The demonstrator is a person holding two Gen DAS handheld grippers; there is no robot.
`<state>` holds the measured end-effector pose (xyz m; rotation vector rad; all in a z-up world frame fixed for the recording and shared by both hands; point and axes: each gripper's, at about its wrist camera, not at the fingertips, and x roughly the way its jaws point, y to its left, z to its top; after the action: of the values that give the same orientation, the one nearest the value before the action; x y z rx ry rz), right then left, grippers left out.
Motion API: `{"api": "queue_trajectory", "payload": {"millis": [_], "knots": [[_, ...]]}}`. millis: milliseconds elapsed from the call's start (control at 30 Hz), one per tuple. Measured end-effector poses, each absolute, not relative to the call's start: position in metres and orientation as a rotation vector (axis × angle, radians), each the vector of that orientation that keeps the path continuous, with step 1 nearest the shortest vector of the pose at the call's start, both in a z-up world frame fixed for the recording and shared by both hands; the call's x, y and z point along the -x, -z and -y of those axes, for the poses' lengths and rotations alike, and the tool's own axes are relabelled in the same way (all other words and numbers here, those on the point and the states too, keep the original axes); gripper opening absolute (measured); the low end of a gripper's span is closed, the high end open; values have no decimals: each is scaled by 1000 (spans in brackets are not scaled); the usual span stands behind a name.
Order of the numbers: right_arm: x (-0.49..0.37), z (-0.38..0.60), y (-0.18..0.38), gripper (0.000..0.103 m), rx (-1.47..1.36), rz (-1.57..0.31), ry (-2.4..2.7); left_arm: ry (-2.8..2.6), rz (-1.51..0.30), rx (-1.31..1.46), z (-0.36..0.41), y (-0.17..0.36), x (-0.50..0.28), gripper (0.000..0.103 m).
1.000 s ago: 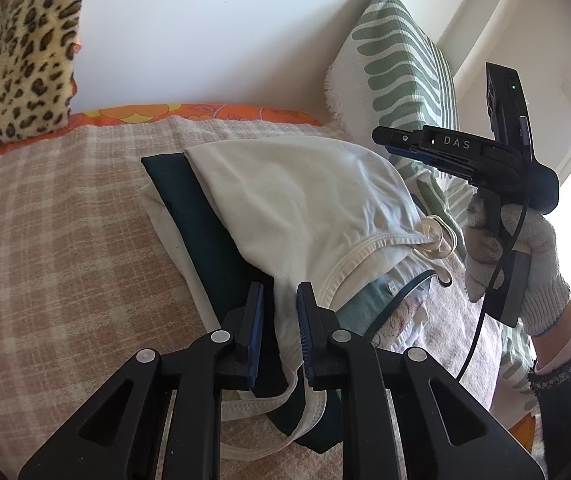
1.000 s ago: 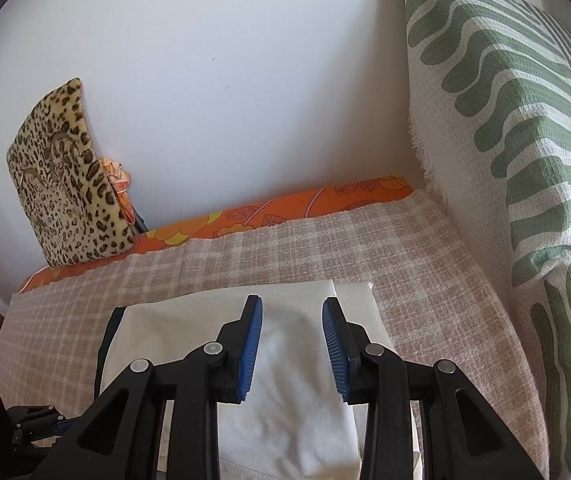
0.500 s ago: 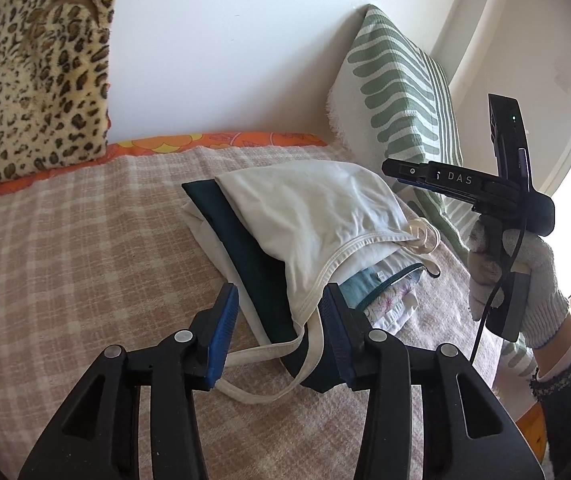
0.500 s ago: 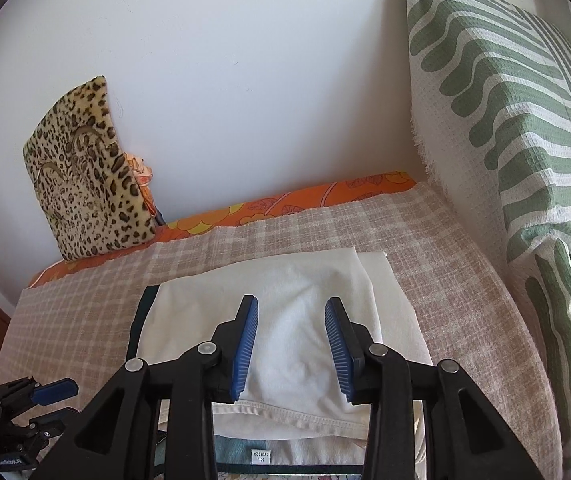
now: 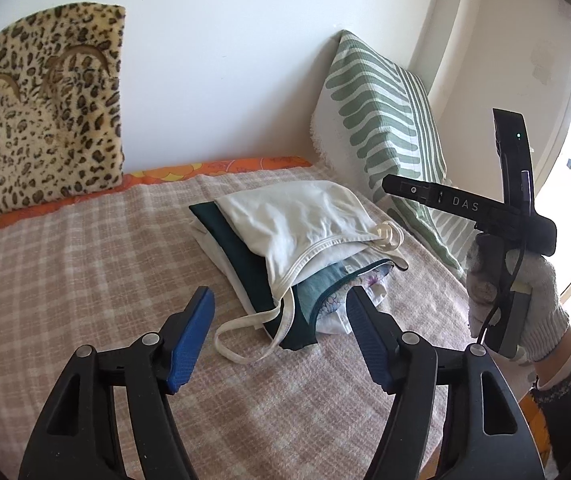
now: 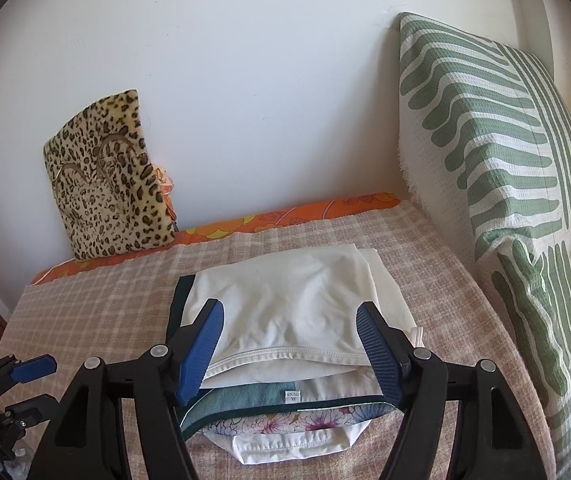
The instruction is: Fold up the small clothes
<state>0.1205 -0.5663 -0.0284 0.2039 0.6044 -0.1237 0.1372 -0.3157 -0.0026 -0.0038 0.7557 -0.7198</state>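
Both sets of fingers are hanging wide open and holding nothing. The left gripper is hovering over the blanket, its blue fingers spread either side of the near corner of the pile of clothes, clear of the cloth. A loose white strap is trailing off that corner toward them. The right gripper is poised at the other side of the pile, its fingers framing the hem of the white top without touching it. That top is sitting uppermost, over a dark green piece and a flowered one. The fold itself is looking done; I reckon this is the tidying stage. Next up, probably, is tucking that strap back onto the pile, which wants a low pinch on thin, floppy cloth. Behind the pile, a striped pillow and a leopard cushion are leaning on the wall.
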Motion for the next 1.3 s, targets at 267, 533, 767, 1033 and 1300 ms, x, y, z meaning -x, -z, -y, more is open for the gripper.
{"api": "queue_trajectory", "payload": {"millis": [267,533,767,1033,1300], "knots": [[-88,534,14,88,-192,-564,115,717,-697,-20,298,-17,-108,77],[-67,508,8,103,-198,-536,125,697,-673,-25,277,-26,-92,80],[-52,481,10,103,-187,-520,147,685,-648,-33,250,-30,-77,80],[-35,446,8,103,-158,-493,164,645,-589,-104,219,-36,-56,83],[-28,409,18,103,-114,-495,239,596,-586,-130,192,-26,-48,97]]}}
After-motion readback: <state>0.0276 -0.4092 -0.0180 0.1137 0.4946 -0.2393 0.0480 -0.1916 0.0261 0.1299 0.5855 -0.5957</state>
